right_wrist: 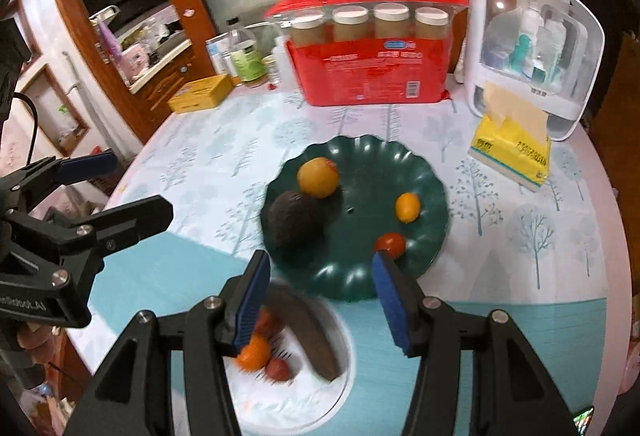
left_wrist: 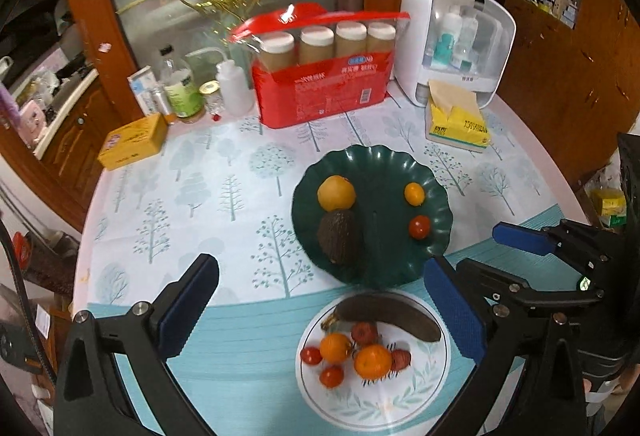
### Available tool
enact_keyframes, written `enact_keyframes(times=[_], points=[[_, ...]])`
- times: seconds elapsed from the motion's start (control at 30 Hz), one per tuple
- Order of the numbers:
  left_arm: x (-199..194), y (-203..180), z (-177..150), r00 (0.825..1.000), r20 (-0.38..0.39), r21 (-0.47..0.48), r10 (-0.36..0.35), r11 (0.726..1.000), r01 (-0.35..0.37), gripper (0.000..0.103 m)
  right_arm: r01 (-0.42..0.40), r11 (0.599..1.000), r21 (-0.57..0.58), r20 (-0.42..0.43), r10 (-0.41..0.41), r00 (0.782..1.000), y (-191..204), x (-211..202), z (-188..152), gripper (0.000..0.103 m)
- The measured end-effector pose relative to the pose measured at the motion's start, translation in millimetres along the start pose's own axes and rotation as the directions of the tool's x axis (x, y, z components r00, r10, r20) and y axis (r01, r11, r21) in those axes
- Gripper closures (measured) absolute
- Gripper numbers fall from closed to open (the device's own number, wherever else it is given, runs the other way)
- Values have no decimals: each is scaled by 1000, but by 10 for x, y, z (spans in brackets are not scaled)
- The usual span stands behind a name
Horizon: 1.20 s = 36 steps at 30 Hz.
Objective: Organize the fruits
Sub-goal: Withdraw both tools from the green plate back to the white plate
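- Fruits: avocado (left_wrist: 338, 236), orange (left_wrist: 336, 192) and two small ones on my green plate (left_wrist: 436, 236); banana (left_wrist: 388, 316) and others on white plate (left_wrist: 436, 376)
- Left gripper (left_wrist: 320, 310): released, empty
- Right gripper (right_wrist: 320, 302): released, empty

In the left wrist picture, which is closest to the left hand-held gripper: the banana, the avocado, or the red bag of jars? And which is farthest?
From the left hand-held gripper:
1. Banana, on the white plate, just ahead.
2. Avocado, on the green plate, mid-table.
3. Red bag of jars, at the table's back edge.
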<state>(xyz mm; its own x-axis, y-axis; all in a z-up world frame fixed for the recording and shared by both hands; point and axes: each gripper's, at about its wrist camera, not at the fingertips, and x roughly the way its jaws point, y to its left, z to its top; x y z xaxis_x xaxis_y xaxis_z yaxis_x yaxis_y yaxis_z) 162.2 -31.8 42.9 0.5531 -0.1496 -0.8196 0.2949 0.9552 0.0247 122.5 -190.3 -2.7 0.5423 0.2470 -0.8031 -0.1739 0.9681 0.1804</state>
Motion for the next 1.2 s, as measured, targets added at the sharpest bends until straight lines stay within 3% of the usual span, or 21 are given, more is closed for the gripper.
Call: enact_keyframes(times=[0.27,0.6,0.73,0.9,1.2], points=[[-482,21,-315,998,48,-28,46,999,-45,1,35,990,-134,61,-27,998,364,-441,-233,48],[-575,88,-771,993,62,-72,105,992,-101,1,-5,983,-181,47,14,999,580,-495,-555,48],[-385,135,-974,995,20,-59,98,994,-97,1,-16,986,-163,24,21,1000,589,-385,-661,48],[-15,251,-1263,998,-60,-46,36,998,-39,1,-20,989,-144,-15,18,1000,599,-140,-752,48],[673,413,-1717,984,-175,11,-46,999,49,9,-31,988,-154,-165,5,986,690,564,-974,48]])
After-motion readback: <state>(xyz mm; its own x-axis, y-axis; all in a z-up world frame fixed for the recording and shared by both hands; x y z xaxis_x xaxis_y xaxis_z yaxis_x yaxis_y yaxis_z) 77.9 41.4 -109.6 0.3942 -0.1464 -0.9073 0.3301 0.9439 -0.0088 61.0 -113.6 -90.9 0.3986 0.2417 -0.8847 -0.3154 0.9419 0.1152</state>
